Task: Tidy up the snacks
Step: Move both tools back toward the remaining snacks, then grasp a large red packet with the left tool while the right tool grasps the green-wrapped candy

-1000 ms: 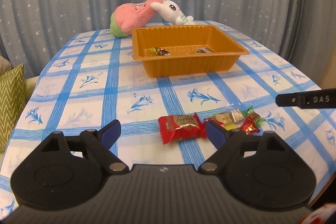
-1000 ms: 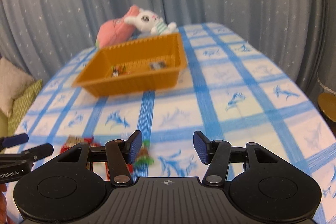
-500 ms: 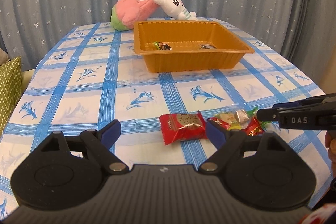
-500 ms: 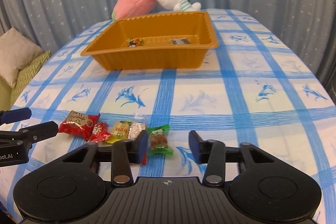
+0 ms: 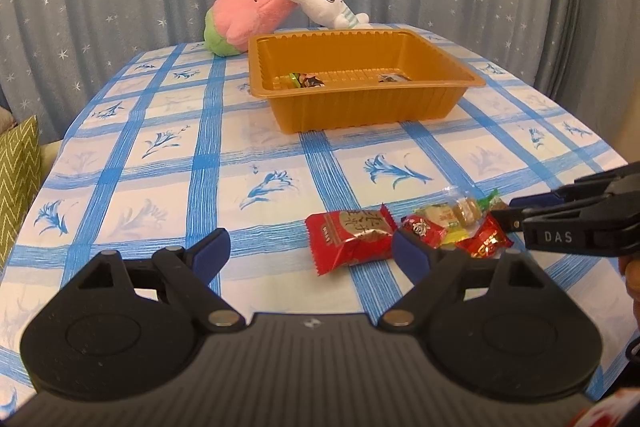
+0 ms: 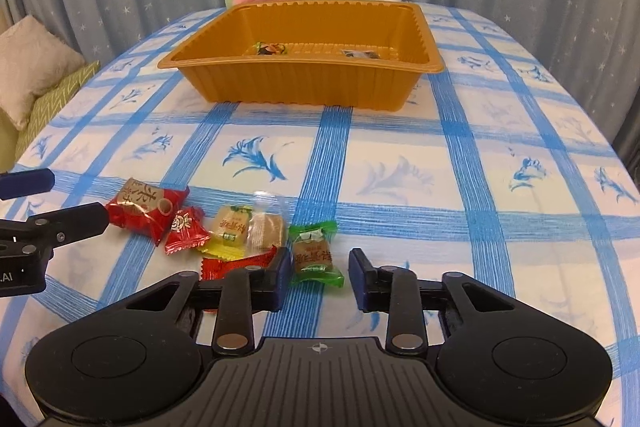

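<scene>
Orange plastic is where our work collects: the tray (image 6: 304, 83) sits far back on the worktop (image 6: 460, 163), and we can make out two wrapped snacks already lying on its floor, one toward the left (image 6: 271, 48) and one toward the right (image 6: 362, 54). So we judge the job begun but mostly ahead of us.

Left on the blue-checked cloth, close to us, is a small huddle of sweets: a large red packet (image 6: 146, 203), a small red one (image 6: 185, 230), a yellow one (image 6: 231, 227), a clear-wrapped one (image 6: 267, 223), another red wrapper (image 6: 240, 261) and a green-wrapped candy (image 6: 314, 255).

Our right gripper (image 6: 318, 271) has just been closing its fingers, and the green-wrapped candy lies between them; the pads do not seem to press it yet. Our left gripper (image 5: 308, 251) holds its fingers spread wide and empty, just beside the large red packet.

Six pieces, as we count them, remain to be carried to the tray.
</scene>
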Demonstrator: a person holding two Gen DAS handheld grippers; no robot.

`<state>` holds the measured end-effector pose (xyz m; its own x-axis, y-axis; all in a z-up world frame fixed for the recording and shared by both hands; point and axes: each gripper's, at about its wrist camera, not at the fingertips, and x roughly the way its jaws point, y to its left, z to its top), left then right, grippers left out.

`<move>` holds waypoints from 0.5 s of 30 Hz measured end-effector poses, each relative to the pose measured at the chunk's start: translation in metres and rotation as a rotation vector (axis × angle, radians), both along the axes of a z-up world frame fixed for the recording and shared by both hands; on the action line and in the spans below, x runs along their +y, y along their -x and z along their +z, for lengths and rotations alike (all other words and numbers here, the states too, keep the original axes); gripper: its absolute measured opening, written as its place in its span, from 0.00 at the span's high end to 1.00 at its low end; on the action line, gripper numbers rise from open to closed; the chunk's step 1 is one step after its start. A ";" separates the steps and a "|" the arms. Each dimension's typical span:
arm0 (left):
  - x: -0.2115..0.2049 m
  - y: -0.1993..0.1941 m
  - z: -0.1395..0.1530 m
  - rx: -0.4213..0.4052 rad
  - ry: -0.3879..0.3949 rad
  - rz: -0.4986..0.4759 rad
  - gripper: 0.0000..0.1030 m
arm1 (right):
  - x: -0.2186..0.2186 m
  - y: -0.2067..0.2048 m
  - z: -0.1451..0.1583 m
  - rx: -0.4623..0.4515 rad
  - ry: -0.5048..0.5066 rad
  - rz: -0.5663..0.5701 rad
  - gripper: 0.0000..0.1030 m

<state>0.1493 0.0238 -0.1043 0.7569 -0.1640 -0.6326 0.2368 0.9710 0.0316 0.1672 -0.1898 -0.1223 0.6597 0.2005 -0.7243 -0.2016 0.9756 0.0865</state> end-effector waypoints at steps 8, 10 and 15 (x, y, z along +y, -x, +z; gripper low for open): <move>-0.008 -0.007 -0.004 -0.006 -0.103 -0.102 0.17 | -0.009 -0.001 0.006 -0.009 -0.023 -0.049 0.76; -0.012 -0.008 -0.006 -0.015 -0.157 -0.137 0.18 | -0.013 -0.001 0.008 -0.005 -0.037 -0.065 0.76; -0.021 -0.013 -0.016 0.001 -0.230 -0.191 0.21 | -0.016 -0.001 0.009 -0.001 -0.044 -0.073 0.76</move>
<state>0.1624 0.0029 -0.1207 0.7255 -0.1563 -0.6702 0.4151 0.8762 0.2450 0.1681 -0.2055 -0.1135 0.6745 0.1836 -0.7151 -0.1306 0.9830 0.1291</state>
